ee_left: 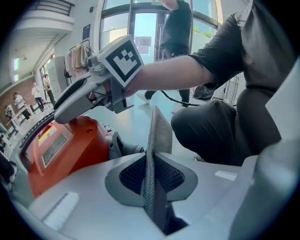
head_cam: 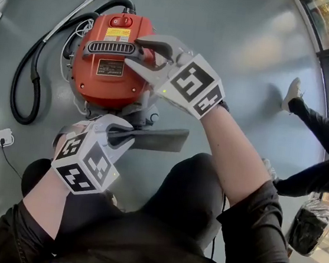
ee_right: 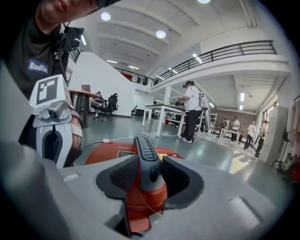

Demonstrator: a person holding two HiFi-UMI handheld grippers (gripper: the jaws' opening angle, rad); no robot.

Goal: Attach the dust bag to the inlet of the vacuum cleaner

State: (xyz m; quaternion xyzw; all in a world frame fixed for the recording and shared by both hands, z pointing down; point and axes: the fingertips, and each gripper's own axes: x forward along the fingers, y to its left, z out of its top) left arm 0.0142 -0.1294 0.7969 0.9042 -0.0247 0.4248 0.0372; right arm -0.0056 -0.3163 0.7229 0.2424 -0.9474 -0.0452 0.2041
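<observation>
Looking down in the head view, the red vacuum cleaner lies on the grey floor. The right gripper is at its grey handle, and the left gripper holds the dust bag beside its near end. Left gripper view: jaws clenched on the dust bag's grey mesh. Right gripper view: jaws clamped round the handle.

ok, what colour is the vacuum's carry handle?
Carry handle is grey and ribbed, on the orange-red vacuum body; best in the right gripper view.

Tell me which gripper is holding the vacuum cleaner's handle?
The right gripper: its jaws clamp the grey handle of the red vacuum cleaner. The left gripper pinches the dust bag.
</observation>
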